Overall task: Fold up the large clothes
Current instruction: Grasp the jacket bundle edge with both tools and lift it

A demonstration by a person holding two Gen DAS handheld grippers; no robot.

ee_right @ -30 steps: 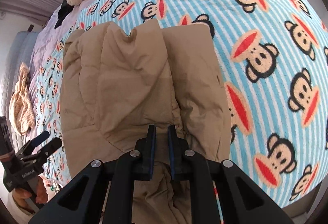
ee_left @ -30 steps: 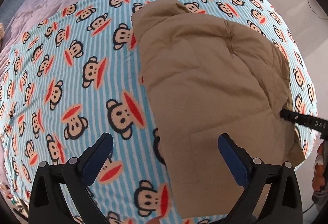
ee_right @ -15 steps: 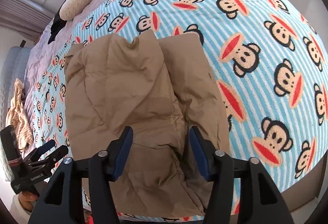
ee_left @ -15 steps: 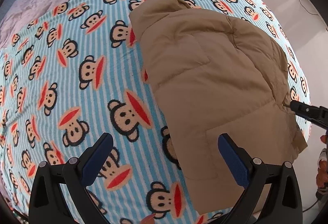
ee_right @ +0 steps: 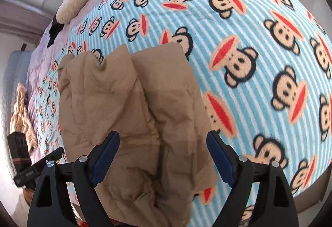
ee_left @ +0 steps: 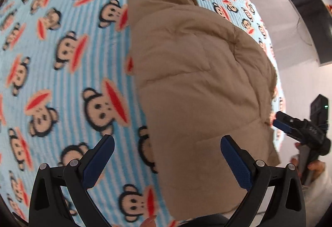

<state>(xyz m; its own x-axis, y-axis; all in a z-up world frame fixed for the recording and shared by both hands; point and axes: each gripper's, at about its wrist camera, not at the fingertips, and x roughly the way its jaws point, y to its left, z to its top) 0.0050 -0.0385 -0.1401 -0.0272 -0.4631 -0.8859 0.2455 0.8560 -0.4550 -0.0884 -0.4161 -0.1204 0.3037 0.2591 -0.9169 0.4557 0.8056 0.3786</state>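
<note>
Folding looks well underway: your tan padded jacket [ee_left: 197, 85] lies on the bed, on the striped monkey-print blanket [ee_left: 68, 73], already gathered into a long, narrow bundle with its sides apparently turned in. In the right wrist view two padded lobes, seemingly the folded-in sleeves or side panels, lie side by side along the jacket's length, with a crease between them. The hood or collar end sits at the far end of the bundle, toward the cream pillow [ee_right: 77, 0].

Your right gripper [ee_right: 162, 156] has just been opening its jaws; they now stand wide and released, hanging over the near end of the jacket with the fabric below them, not pinched. Your left gripper [ee_left: 166, 160] is also released, jaws spread wide, poised over the near left edge of the jacket where tan cloth meets blanket, grasping nothing.

What seems left, judging by the shape: the bundle is still long, so you probably need at least one fold across its length, bringing the near end up toward the hood end, then a press to flatten it. The padding is puffy and the top lobes sit loosely, so they may spring open when you lift the near edge; take both layers in each grip
</note>
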